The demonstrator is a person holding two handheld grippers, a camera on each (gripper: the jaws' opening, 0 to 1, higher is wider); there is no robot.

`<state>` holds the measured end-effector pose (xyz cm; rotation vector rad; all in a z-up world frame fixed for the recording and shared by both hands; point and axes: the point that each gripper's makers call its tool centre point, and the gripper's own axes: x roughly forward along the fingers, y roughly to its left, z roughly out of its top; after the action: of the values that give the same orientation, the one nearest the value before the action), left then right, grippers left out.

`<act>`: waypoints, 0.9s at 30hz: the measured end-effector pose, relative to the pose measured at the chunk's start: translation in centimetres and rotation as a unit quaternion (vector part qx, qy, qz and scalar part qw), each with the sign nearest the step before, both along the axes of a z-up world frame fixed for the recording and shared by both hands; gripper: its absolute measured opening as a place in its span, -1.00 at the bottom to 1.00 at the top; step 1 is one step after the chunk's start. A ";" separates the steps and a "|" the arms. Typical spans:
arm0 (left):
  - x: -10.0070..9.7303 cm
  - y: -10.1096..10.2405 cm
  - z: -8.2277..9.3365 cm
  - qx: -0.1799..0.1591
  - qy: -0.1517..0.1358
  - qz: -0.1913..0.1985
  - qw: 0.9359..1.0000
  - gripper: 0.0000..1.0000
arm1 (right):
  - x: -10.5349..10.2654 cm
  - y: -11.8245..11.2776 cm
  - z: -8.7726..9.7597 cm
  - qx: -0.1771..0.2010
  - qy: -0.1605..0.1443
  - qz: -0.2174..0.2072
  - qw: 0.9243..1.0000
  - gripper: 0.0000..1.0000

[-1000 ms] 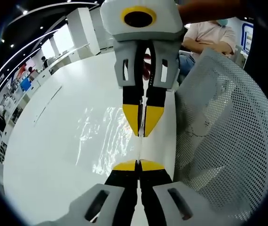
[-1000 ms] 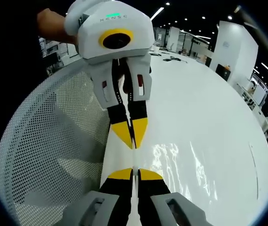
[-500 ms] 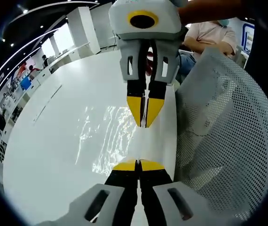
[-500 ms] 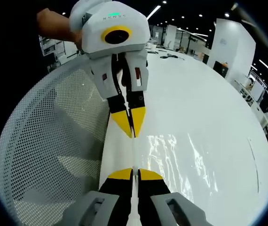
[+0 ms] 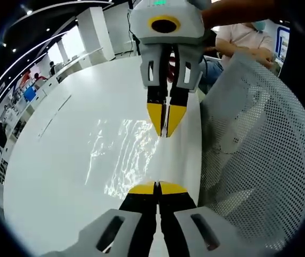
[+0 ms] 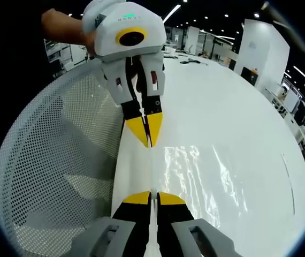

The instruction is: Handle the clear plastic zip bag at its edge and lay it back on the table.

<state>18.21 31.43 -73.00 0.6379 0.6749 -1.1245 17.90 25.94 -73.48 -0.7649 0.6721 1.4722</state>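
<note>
Zip bag (image 5: 124, 155) stretches tighter now: my left gripper (image 5: 157, 188) and right gripper (image 6: 151, 197), both clamped on its edge, have moved apart, so laying down remains.

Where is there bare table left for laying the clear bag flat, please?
The white table is bare beyond the clear plastic zip bag, out to its far edge. The white perforated mesh basket crowds the near side.
</note>
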 end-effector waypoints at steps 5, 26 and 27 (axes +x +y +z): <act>0.0 0.0 0.0 0.000 -0.001 0.001 1.000 -1.00 | 0.0 -0.2 0.0 0.000 -0.001 -0.002 1.000 -1.00; 0.1 0.0 0.0 0.002 -0.002 0.002 1.000 -1.00 | 0.4 -2.0 -0.2 -0.007 -0.002 -0.016 1.000 -1.00; 0.2 0.0 0.0 0.002 -0.003 0.002 1.000 -1.00 | 0.4 -2.1 -0.2 -0.008 -0.002 -0.016 1.000 -1.00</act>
<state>18.36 31.42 -73.01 0.6418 0.6734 -1.1182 18.28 23.87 -73.67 -0.7654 0.6904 1.4382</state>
